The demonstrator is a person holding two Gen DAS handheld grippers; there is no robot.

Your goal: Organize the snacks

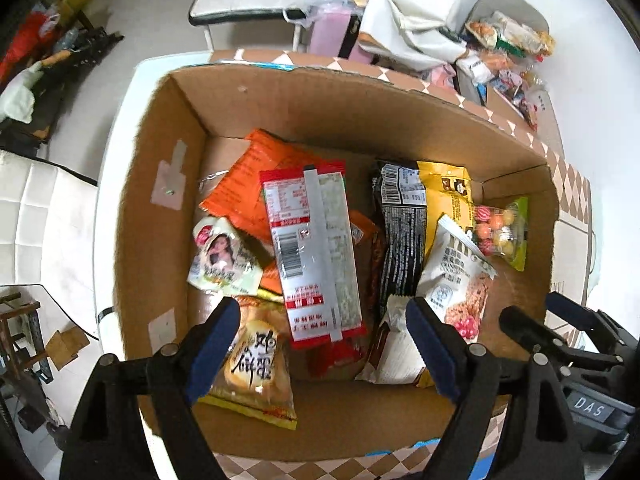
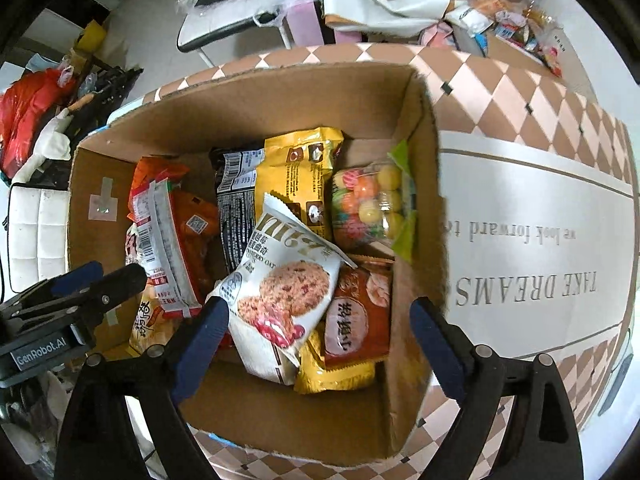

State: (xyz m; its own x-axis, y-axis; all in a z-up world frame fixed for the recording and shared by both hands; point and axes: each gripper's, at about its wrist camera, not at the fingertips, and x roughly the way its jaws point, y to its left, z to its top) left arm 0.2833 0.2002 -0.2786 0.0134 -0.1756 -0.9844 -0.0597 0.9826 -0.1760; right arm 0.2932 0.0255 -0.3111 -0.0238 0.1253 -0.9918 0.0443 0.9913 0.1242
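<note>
An open cardboard box (image 1: 160, 184) holds several snack packs. In the left wrist view I see a red and silver pack (image 1: 316, 252), an orange pack (image 1: 256, 176), a black pack (image 1: 400, 240), a white oat-cookie pack (image 1: 456, 276) and a bag of coloured candy balls (image 1: 500, 232). My left gripper (image 1: 324, 344) is open and empty above the box's near side. My right gripper (image 2: 320, 340) is open and empty above the white oat-cookie pack (image 2: 288, 280), with the candy bag (image 2: 372, 204) and a yellow pack (image 2: 296, 172) beyond. The right gripper also shows at the left view's right edge (image 1: 560, 344).
The box stands on a tablecloth (image 2: 520, 208) with brown diamonds and printed words. More loose snacks (image 1: 508, 52) lie at the far right of the table. A white chair (image 1: 248, 4) stands behind, another white seat (image 1: 36, 216) at the left, and clutter (image 2: 36, 108) on the floor.
</note>
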